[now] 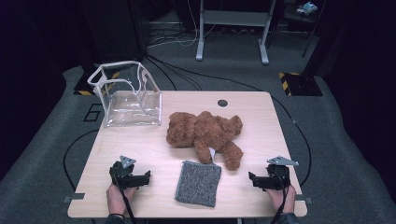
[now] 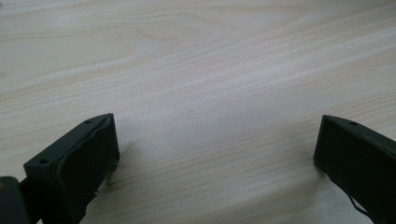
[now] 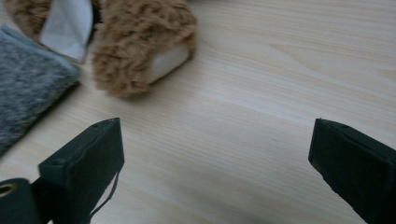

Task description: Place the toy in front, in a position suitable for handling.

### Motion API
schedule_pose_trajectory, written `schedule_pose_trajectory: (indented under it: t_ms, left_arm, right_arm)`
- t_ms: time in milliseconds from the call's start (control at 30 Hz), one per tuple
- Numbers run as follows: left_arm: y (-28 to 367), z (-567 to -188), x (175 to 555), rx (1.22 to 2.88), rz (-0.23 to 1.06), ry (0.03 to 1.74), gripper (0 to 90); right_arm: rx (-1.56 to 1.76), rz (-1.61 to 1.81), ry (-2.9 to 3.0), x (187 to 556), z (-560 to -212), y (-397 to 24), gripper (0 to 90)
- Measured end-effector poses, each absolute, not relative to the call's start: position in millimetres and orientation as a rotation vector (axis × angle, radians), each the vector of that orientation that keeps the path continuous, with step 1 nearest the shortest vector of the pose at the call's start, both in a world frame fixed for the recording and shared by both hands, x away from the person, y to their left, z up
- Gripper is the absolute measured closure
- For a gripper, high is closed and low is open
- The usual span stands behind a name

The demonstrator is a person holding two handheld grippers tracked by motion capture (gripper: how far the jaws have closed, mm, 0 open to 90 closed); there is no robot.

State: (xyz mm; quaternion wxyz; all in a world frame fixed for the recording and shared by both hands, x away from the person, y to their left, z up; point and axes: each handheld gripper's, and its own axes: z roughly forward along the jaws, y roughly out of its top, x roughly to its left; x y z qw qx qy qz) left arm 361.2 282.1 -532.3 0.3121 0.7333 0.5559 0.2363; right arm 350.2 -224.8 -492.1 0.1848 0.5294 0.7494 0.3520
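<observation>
Both our left gripper [image 1: 142,177] and right gripper [image 1: 254,178] are open, empty. We should close on the teddy bear [image 1: 205,133] by its thick near leg.

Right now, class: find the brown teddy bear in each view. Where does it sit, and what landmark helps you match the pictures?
High view: the teddy bear lies mid-table, right of the clear bag.
Left gripper view: not in it; bare table between the jaws.
Right gripper view: one bear foot at top left.
Shared landmark: the grey cloth beside that foot.
</observation>
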Motion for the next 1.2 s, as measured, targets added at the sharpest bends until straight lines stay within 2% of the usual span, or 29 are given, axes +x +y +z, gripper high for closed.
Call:
schedule_pose_trajectory:
  t_ms: [467,1200]
  left_arm:
    - [281,-532,364,1.944,0.618,1.473,0.0]
    - [283,-532,378,1.909,0.637,1.521,0.0]
  right_arm:
    - [1.319,1.074,2.213,336,-468,-173,0.1]
    - [1.073,1.075,2.441,339,-484,-74,0.0]
